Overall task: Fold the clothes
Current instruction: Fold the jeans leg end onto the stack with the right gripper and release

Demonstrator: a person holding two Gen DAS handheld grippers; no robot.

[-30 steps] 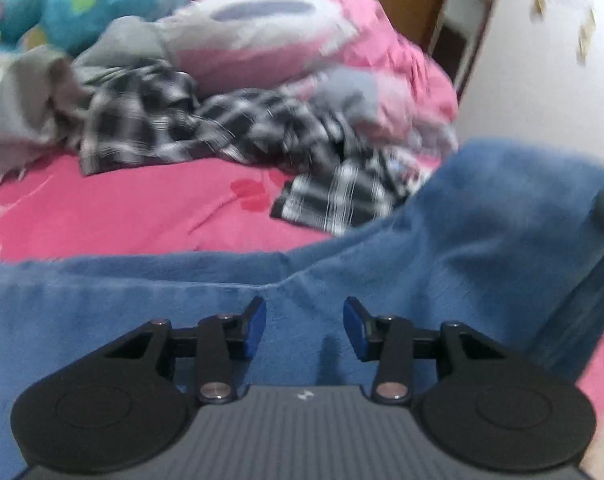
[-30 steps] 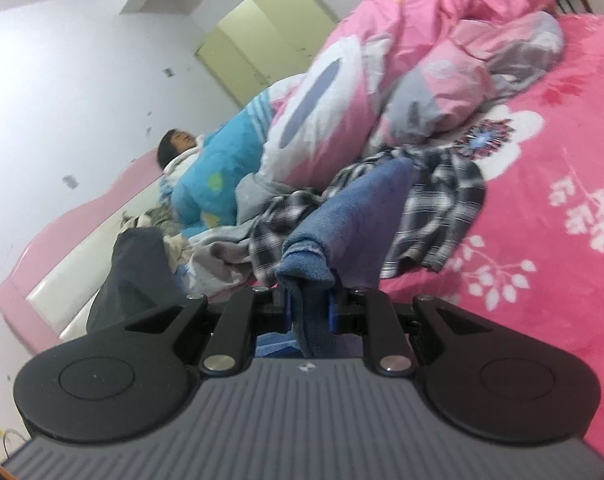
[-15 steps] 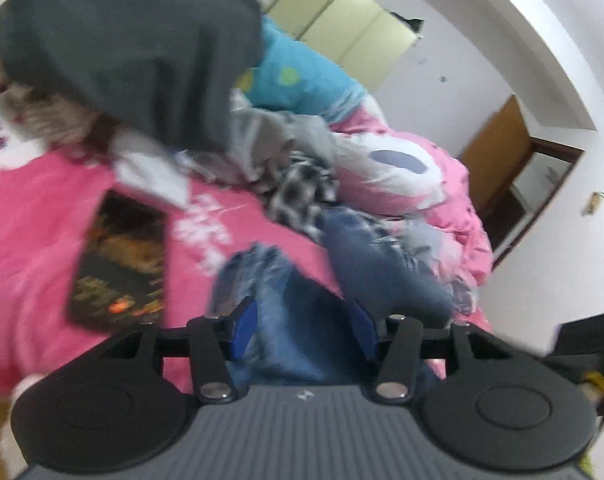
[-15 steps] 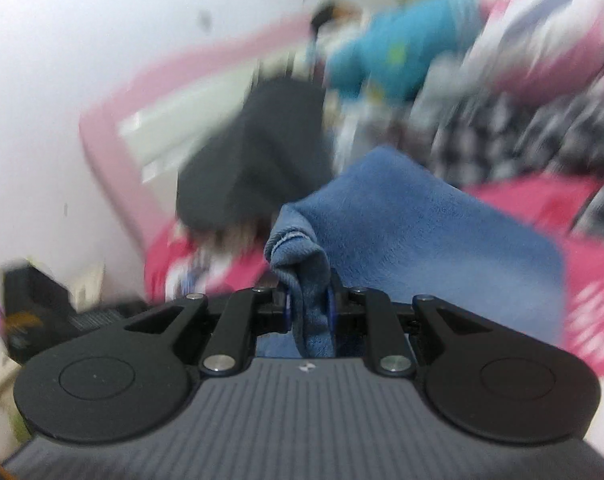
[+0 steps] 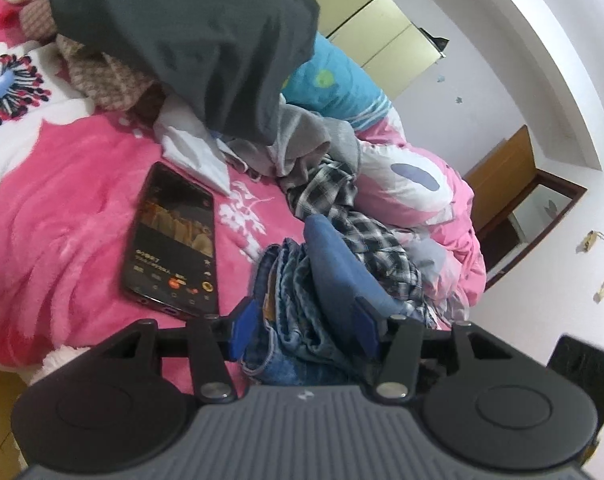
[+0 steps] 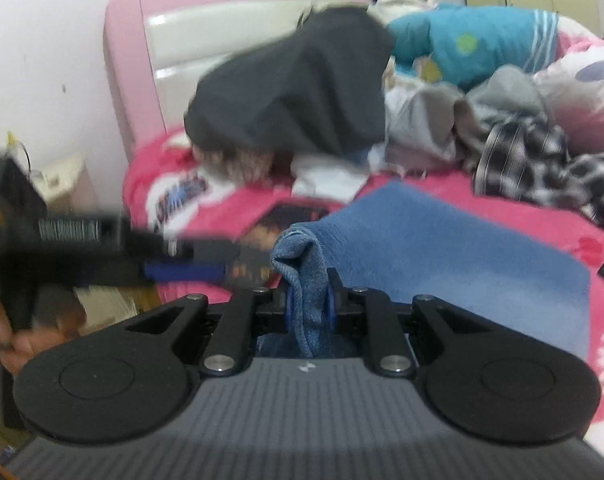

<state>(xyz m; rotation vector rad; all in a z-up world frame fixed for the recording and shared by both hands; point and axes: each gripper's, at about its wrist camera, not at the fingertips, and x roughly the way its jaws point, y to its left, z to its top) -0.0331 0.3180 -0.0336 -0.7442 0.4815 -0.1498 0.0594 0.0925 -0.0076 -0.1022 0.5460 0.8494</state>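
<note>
Nearest, at the near edge of the bed, the right gripper is clamped on a bunched edge of the blue garment, whose smooth panel lies over the pink cover. The left gripper has just been opening; its jaws stand apart around rumpled jeans and the blue cloth, and I cannot tell whether the pads press. A phone lies just beside that heap. Farther back sit a checked shirt and a dark garment. This looks like mid-fold: next, probably lay the held edge flat and free it, clear of the phone.
</note>
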